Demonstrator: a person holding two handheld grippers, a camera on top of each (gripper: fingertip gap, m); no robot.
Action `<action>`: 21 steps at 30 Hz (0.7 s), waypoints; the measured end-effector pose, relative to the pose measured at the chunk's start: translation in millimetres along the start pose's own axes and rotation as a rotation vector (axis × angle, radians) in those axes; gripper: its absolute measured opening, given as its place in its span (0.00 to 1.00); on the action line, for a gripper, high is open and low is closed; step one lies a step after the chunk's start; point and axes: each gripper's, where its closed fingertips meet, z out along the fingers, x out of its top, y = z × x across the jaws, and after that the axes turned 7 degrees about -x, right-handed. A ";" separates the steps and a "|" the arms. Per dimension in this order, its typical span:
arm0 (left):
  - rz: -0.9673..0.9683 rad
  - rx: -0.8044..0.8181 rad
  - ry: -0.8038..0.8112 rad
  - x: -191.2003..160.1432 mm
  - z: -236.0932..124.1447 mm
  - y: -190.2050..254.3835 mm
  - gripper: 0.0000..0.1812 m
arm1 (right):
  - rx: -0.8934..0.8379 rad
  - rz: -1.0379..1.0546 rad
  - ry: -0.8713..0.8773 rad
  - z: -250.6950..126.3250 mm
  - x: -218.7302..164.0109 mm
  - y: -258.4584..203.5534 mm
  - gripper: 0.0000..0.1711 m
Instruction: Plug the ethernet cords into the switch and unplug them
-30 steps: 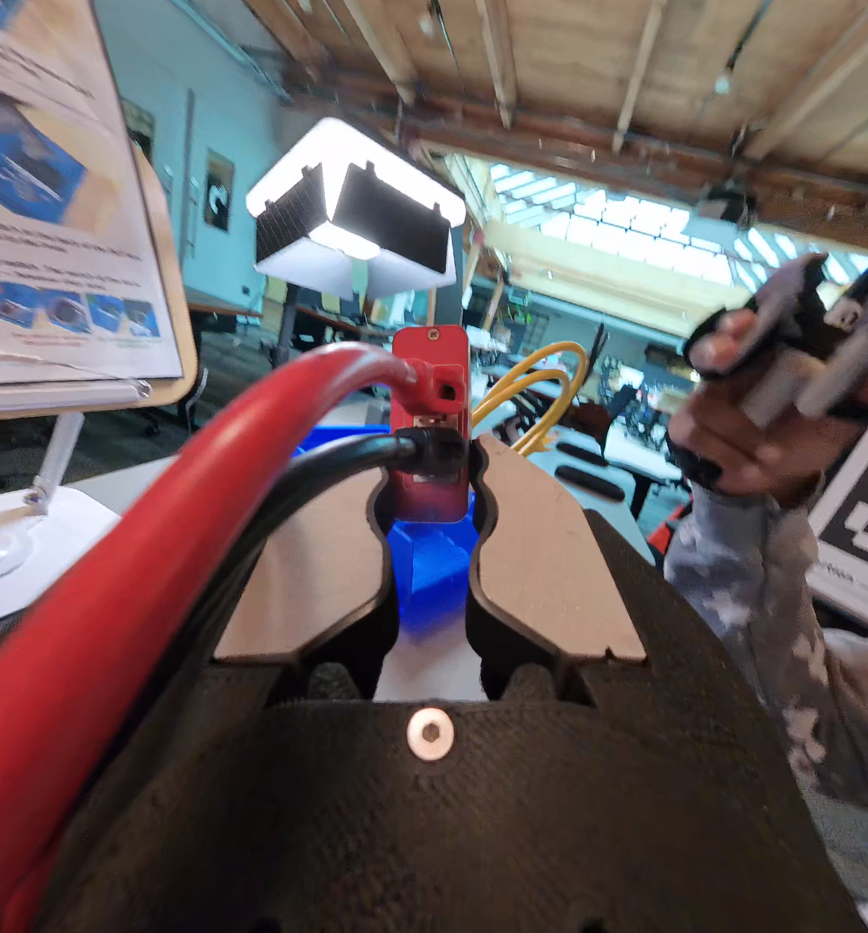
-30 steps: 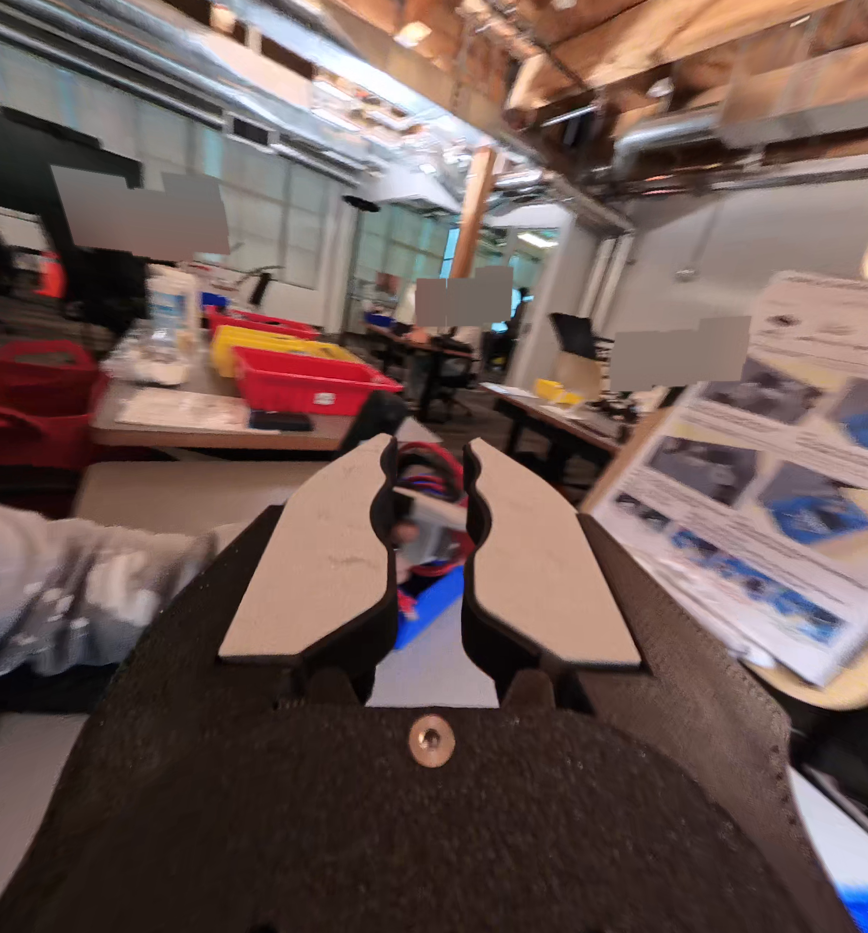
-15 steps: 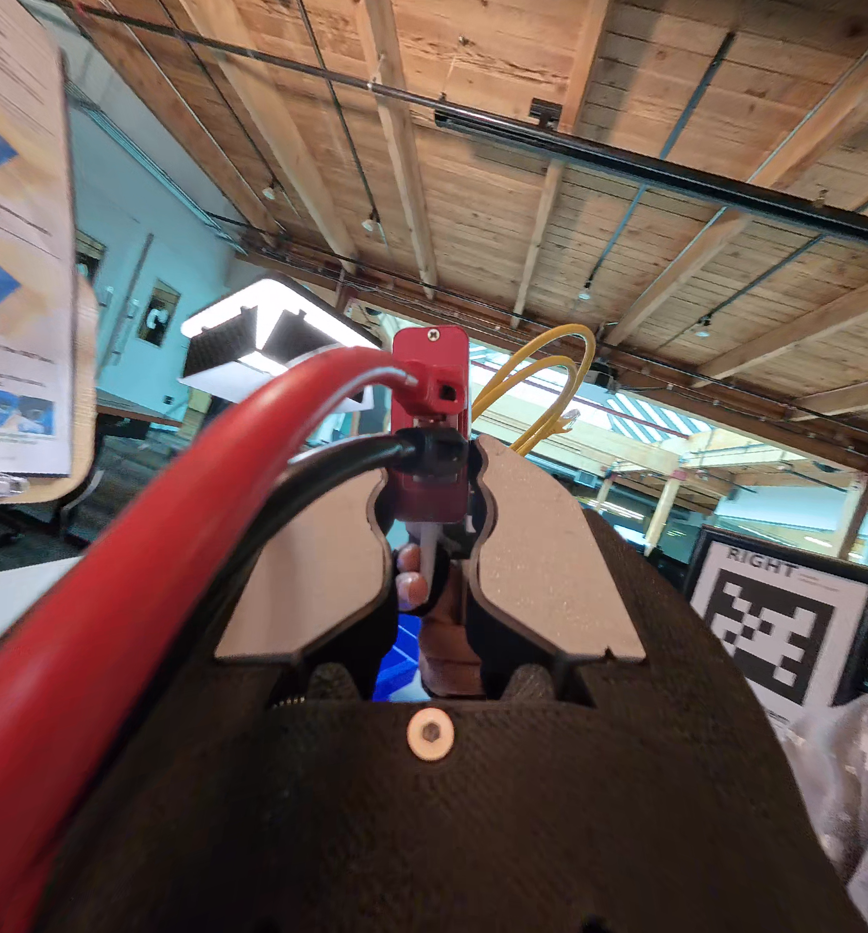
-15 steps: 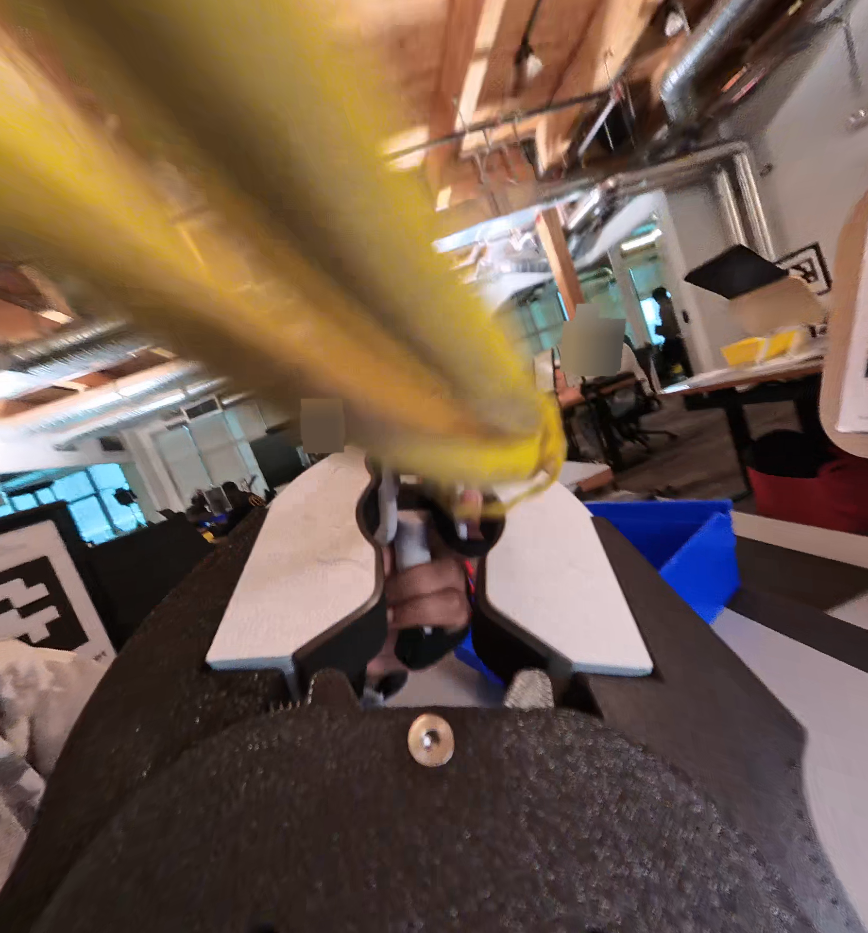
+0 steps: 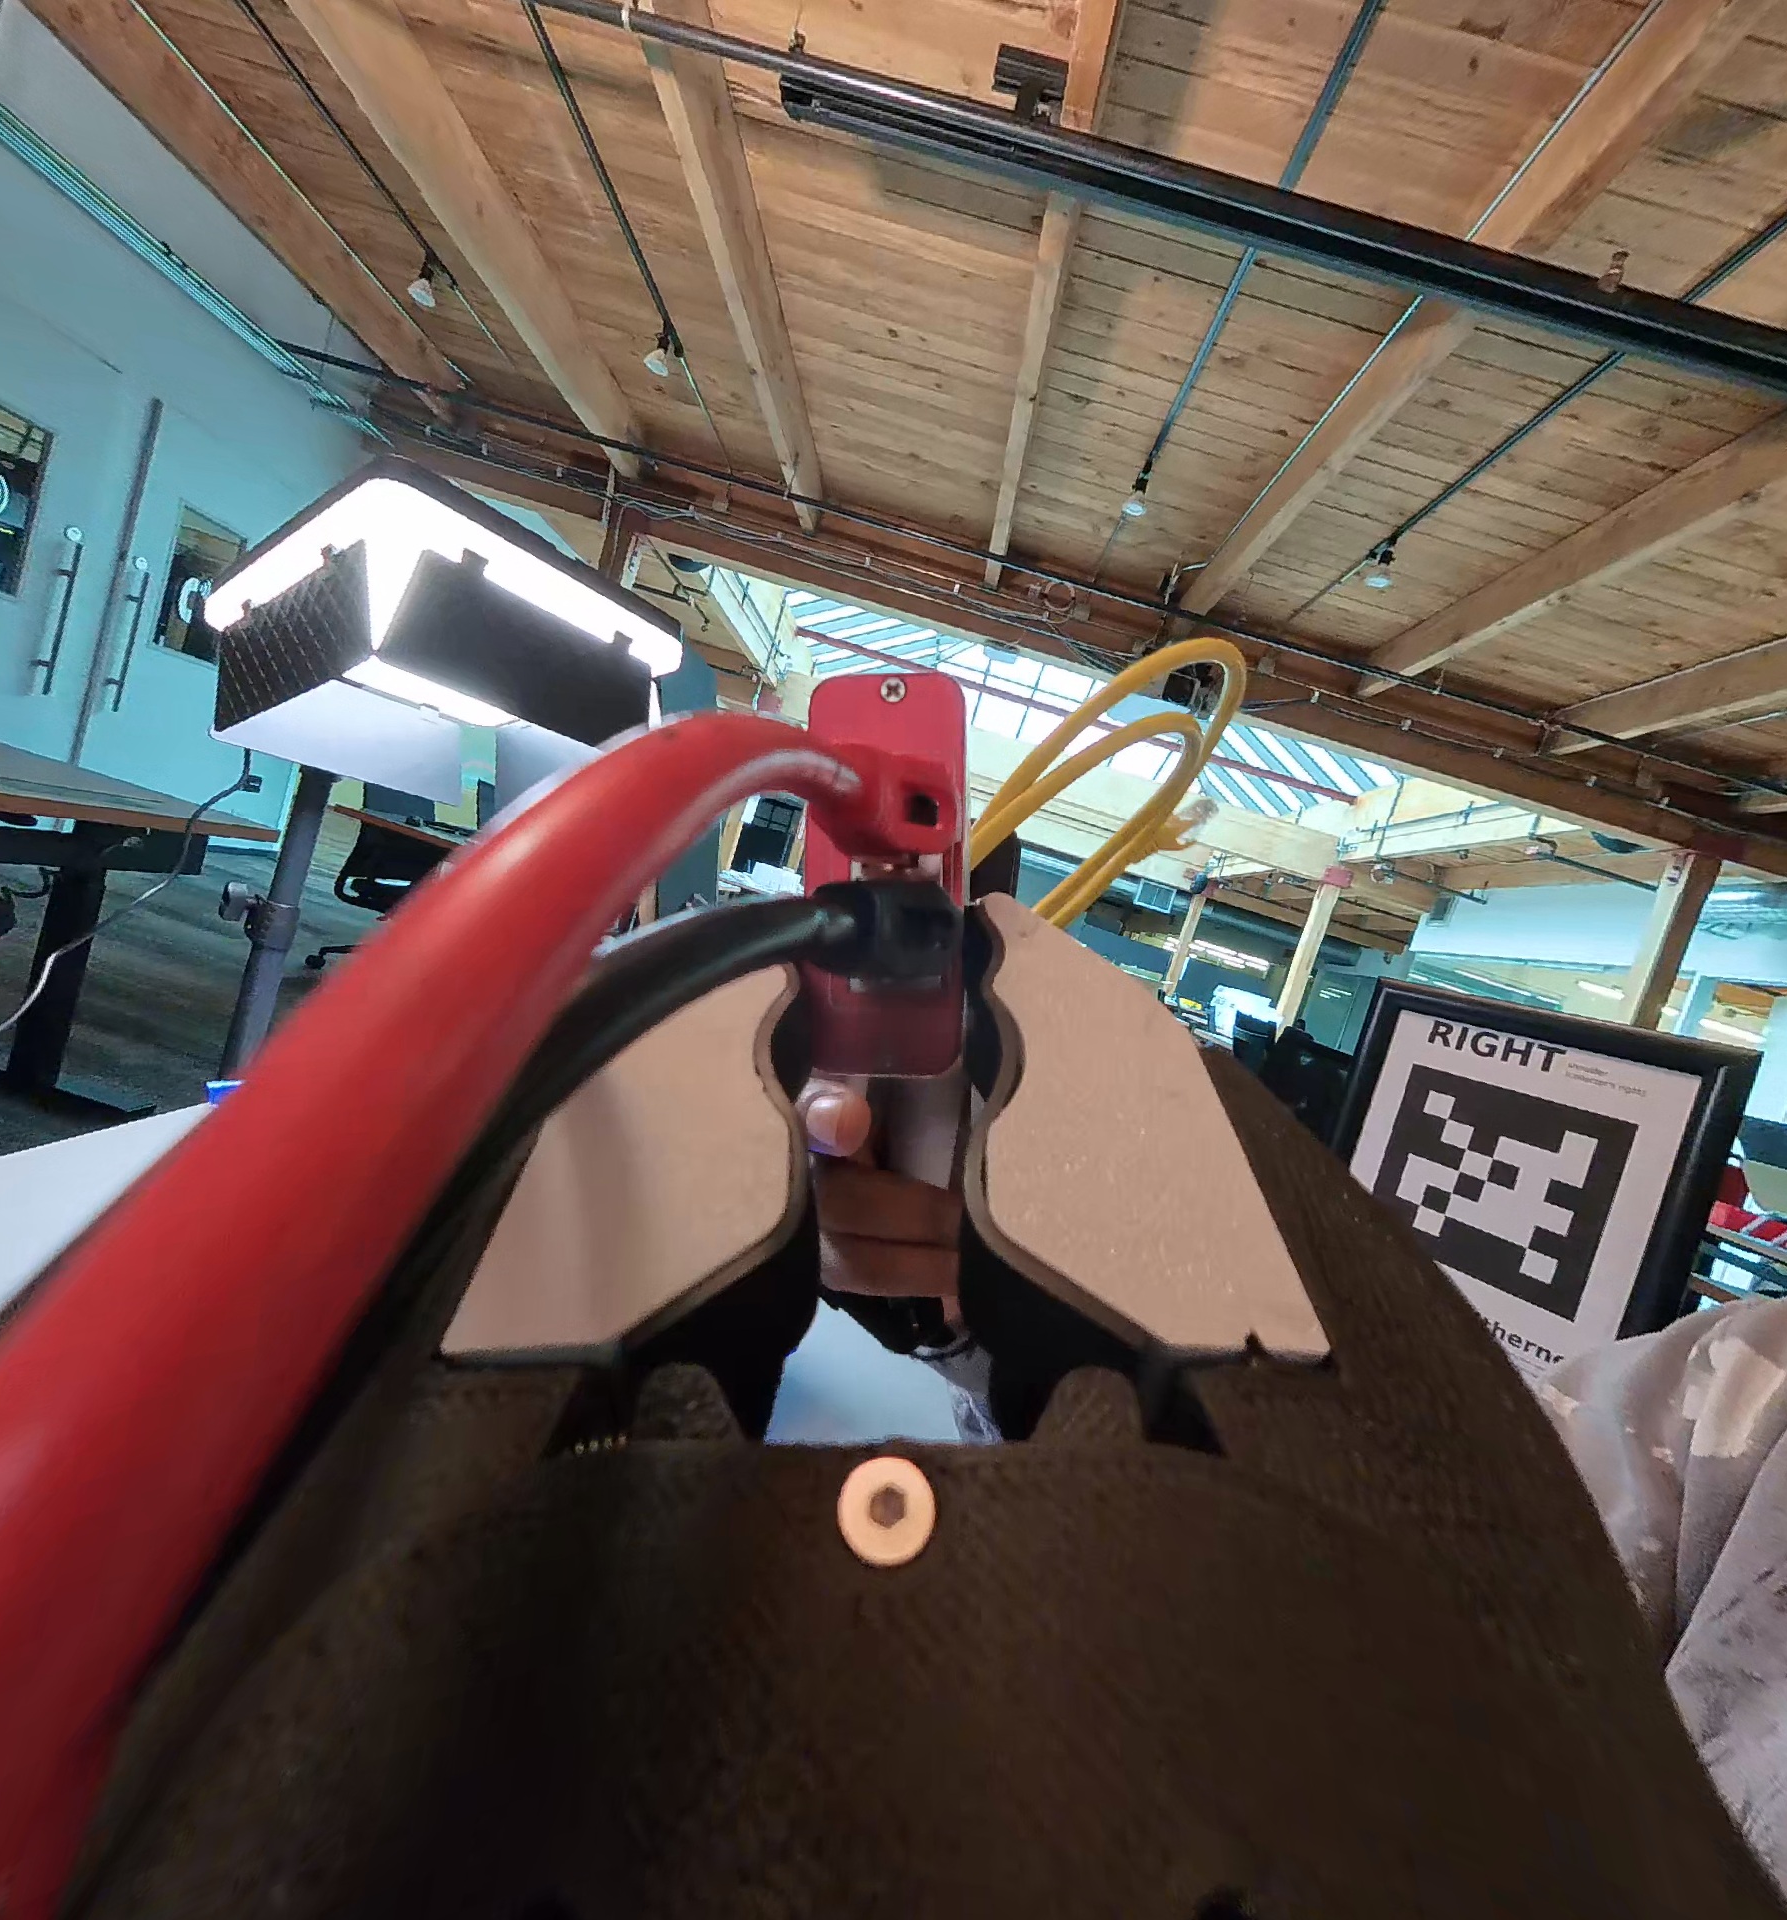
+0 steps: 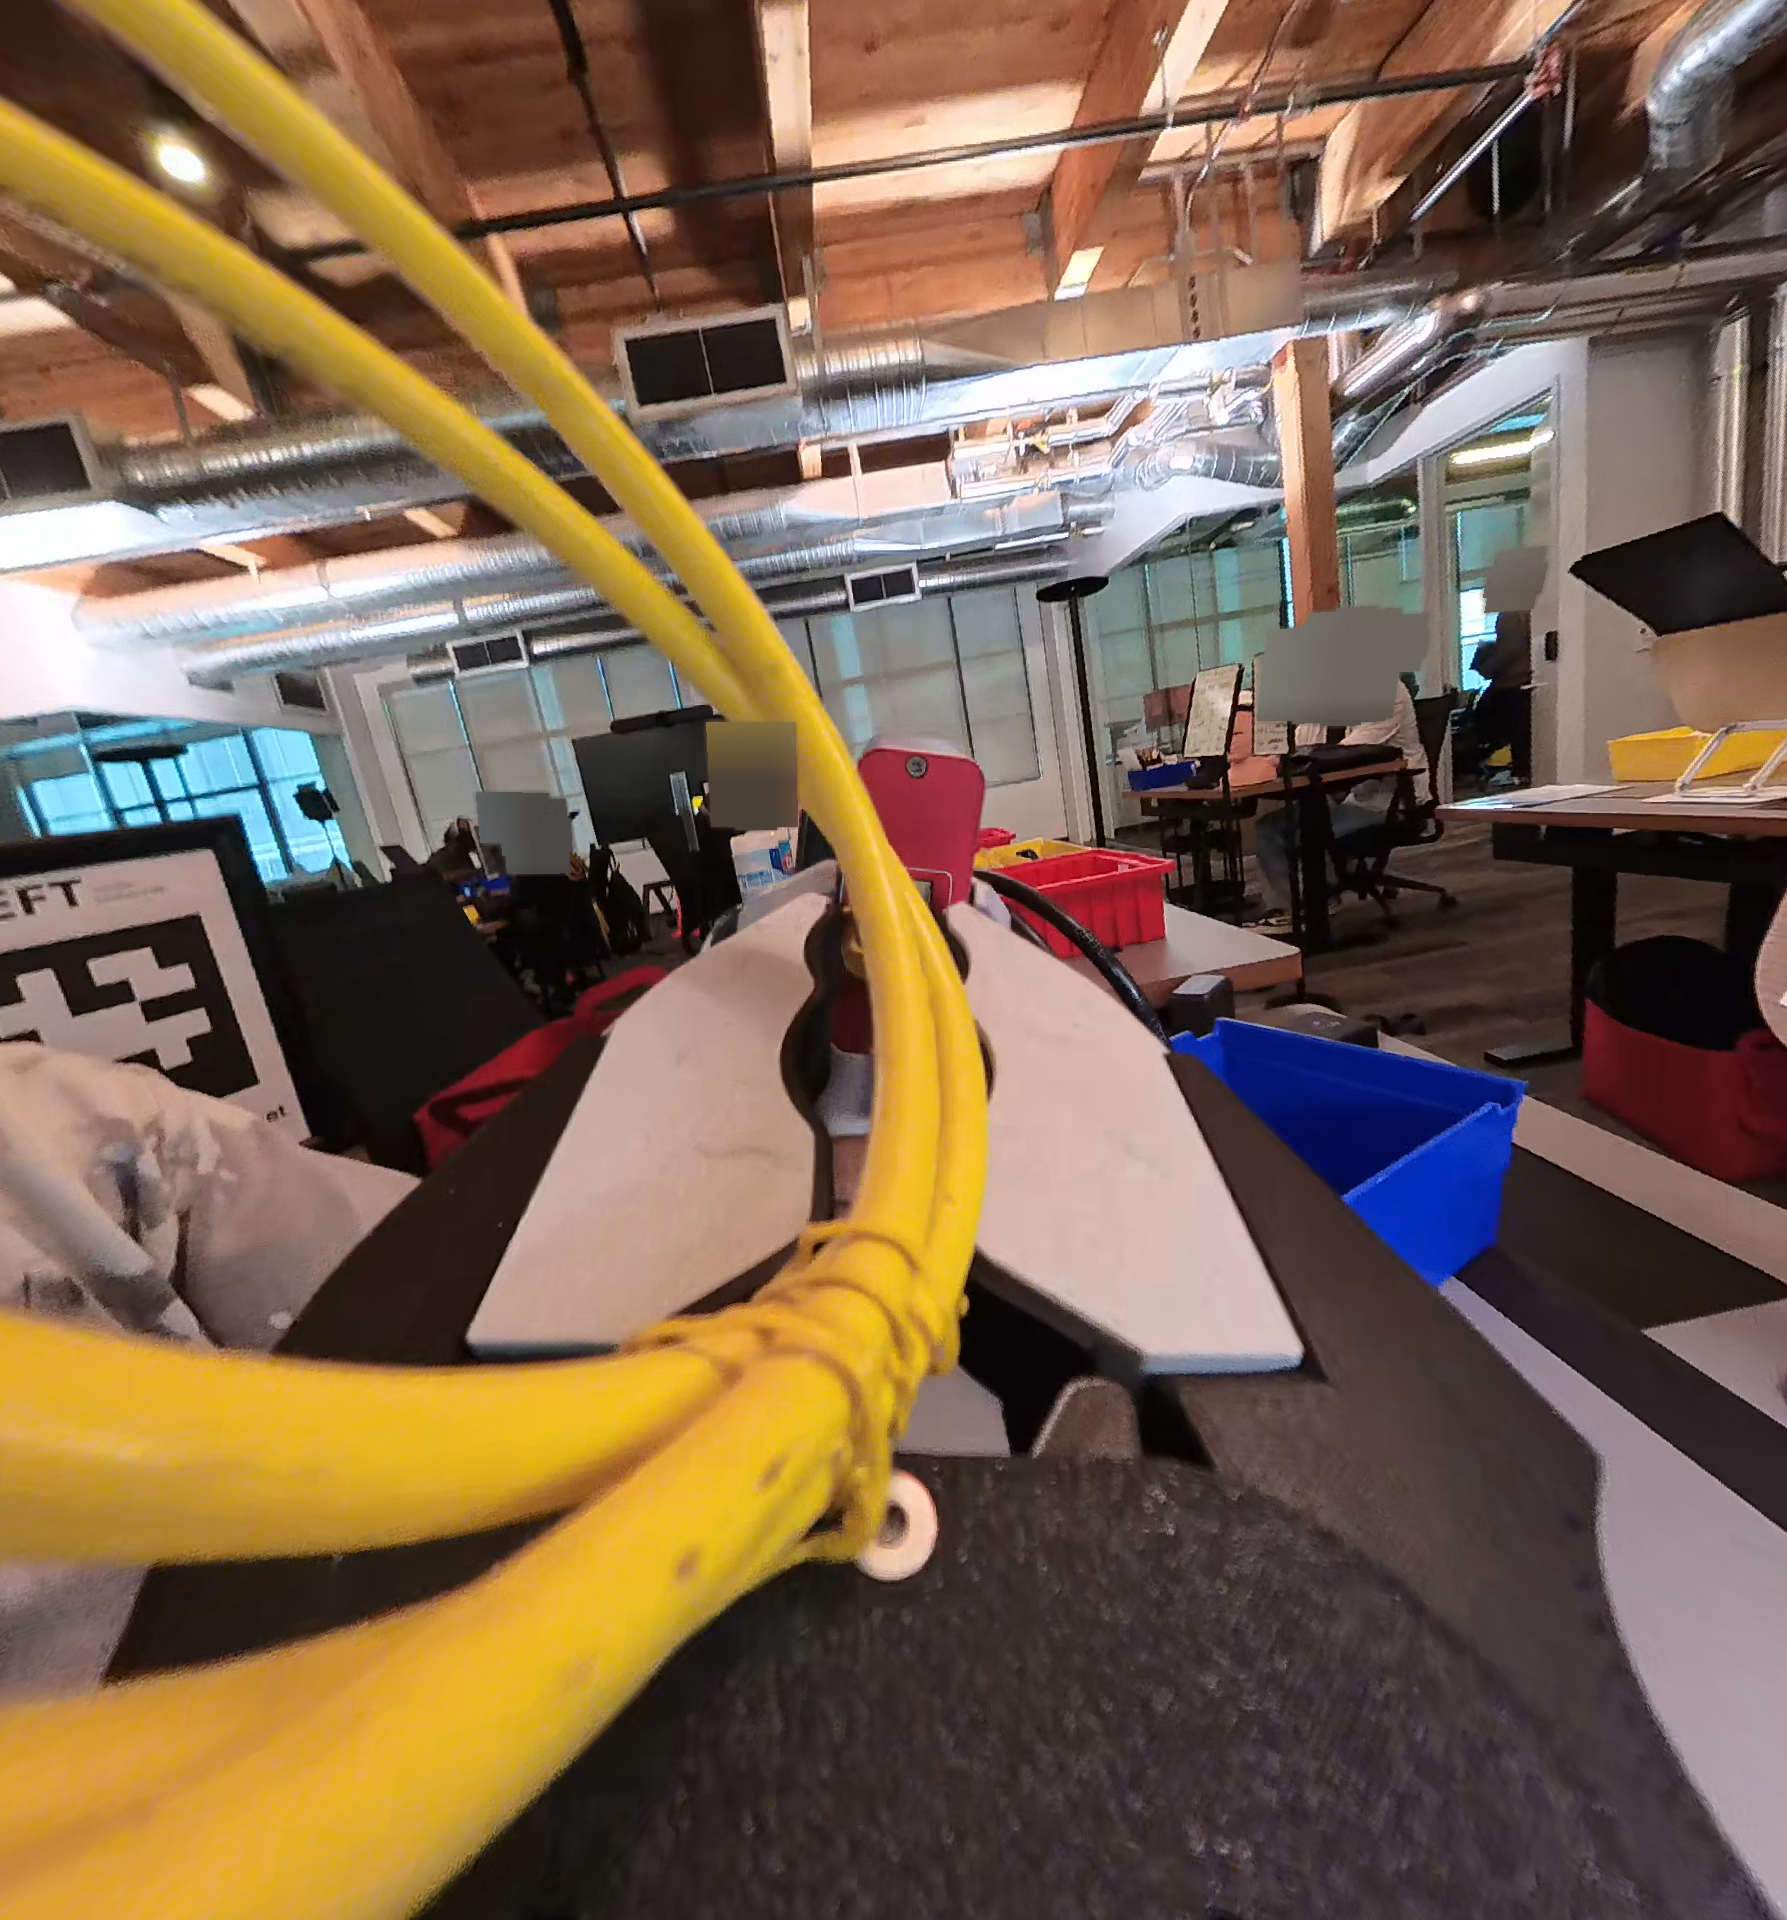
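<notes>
My left gripper [image 5: 884, 914] is shut on the red switch [image 5: 887, 727], which I see edge-on and raised toward the ceiling. A red cord [image 5: 349, 1091] and a black cord [image 5: 660, 966] are plugged into its left face. Yellow cords [image 5: 1128, 748] loop out from its right side, with one loose plug [image 5: 1185, 821] in the air. My right gripper [image 6: 891, 909] faces the switch [image 6: 920, 821] from the other side. Its jaws stand narrow around the bundled yellow cords [image 6: 556, 395] right at the switch. The plug itself is hidden. The black cord [image 6: 1086, 945] trails off right.
A hand [image 5: 847, 1122] shows through the left gripper's gap below the switch. A framed marker board [image 5: 1512, 1174] and a grey sleeve [image 5: 1751, 1507] are at the right. A blue bin [image 6: 1388, 1132] sits on the table; another marker board [image 6: 99, 977] stands left. A light panel [image 5: 421, 644] stands behind.
The left gripper tilted up with the switch still held. The right gripper swung over to the switch's yellow-cord side, and its jaws widened, then narrowed around the yellow cords.
</notes>
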 end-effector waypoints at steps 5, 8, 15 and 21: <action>0.009 -0.013 -0.003 2.6 0.0 3.0 0.14 | 0.001 -0.044 -0.036 -4.6 0.3 -1.3 0.09; -0.002 -0.026 -0.004 4.0 -0.7 4.1 0.16 | -0.003 -0.050 -0.028 -2.9 1.0 -3.2 0.09; 0.004 -0.035 -0.031 -0.4 1.6 6.3 0.14 | 0.015 -0.046 -0.039 -3.2 -0.6 -5.3 0.08; 0.021 -0.033 -0.061 -1.3 2.3 7.7 0.15 | 0.007 -0.069 -0.059 -4.6 -1.0 -5.0 0.10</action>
